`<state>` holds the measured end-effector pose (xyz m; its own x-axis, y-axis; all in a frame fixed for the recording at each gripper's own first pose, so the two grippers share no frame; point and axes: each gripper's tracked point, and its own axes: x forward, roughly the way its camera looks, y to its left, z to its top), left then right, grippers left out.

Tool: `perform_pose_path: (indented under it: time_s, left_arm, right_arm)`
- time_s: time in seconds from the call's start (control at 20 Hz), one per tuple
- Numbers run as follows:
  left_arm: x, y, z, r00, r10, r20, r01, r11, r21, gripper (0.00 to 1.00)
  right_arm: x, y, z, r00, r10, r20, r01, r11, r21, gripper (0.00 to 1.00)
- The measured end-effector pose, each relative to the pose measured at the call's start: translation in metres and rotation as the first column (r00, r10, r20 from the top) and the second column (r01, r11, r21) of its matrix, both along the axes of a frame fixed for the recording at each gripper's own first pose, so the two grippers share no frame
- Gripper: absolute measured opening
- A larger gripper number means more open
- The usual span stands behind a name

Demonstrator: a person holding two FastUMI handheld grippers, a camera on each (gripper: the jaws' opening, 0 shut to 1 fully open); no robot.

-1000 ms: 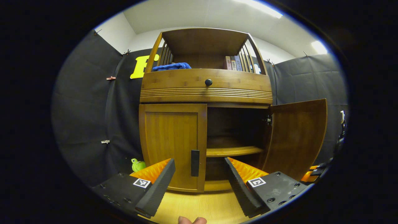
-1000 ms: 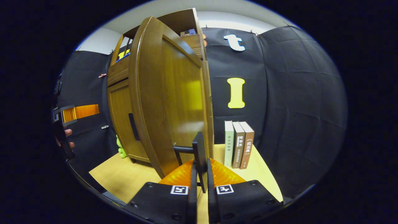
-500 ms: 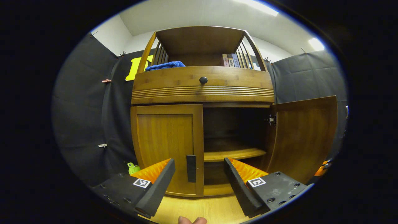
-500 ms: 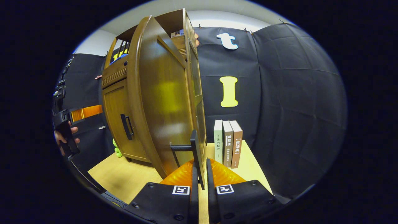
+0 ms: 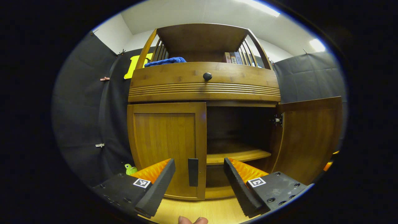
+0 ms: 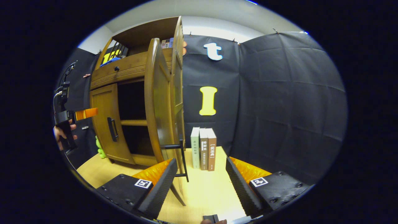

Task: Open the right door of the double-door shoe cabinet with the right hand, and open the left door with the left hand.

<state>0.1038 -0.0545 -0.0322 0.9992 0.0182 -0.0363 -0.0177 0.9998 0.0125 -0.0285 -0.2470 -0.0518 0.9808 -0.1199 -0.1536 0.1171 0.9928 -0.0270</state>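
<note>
Now letting go of the brown wooden right door [image 6: 160,102], swung wide; right gripper [image 6: 201,183] fingers spread apart. Left gripper [image 5: 199,183] fingers gaping, closing in on the shut left door's black bar handle [image 5: 193,168], low middle.

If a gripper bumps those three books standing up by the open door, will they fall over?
Probably the end one could. The books stand upright on the table with nothing bracing their outer sides. Being pressed together likely steadies them a little. They look stiff, so they would tip flat rather than bend.

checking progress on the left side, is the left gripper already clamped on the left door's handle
No, in the left gripper view the left gripper is open, its fingers apart on either side of the left door's handle without touching it.
</note>
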Motion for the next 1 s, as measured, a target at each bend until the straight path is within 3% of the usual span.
perform_pose_path:
  time_s: [0.25, 0.5, 0.7, 0.8, 0.95, 1.0]
  left_arm:
    - [0.026, 0.009, -0.021, 1.000, -0.013, -0.006, 0.013, 0.999, 0.030, 0.98]
    - [0.056, 0.021, -0.065, 0.998, 0.006, -0.055, -0.006, 1.000, 0.008, 0.96]
    - [0.081, 0.020, -0.093, 0.995, -0.003, -0.095, 0.003, 1.000, 0.002, 0.80]
    - [0.092, 0.020, -0.100, 0.994, 0.004, -0.106, -0.007, 0.999, -0.033, 0.72]
    - [0.110, 0.022, -0.098, 0.995, 0.019, -0.100, -0.026, 0.997, -0.067, 0.68]
    - [0.114, 0.023, -0.100, 0.994, 0.023, -0.108, -0.030, 0.998, -0.060, 0.67]
  right_arm:
    - [-0.021, 0.012, 0.029, 0.995, -0.070, 0.075, 0.072, 0.997, -0.017, 0.96]
    - [-0.023, 0.060, 0.046, 0.996, -0.024, 0.092, 0.023, 1.000, 0.015, 0.98]
    - [-0.018, 0.093, 0.057, 0.993, 0.020, 0.112, -0.022, 1.000, 0.014, 0.95]
    - [-0.014, 0.102, 0.055, 0.994, 0.034, 0.106, -0.035, 0.999, 0.008, 0.98]
    - [-0.013, 0.109, 0.051, 0.994, 0.044, 0.096, -0.045, 0.999, 0.011, 1.00]
    - [-0.011, 0.110, 0.050, 0.995, 0.041, 0.094, -0.042, 0.999, 0.005, 0.96]
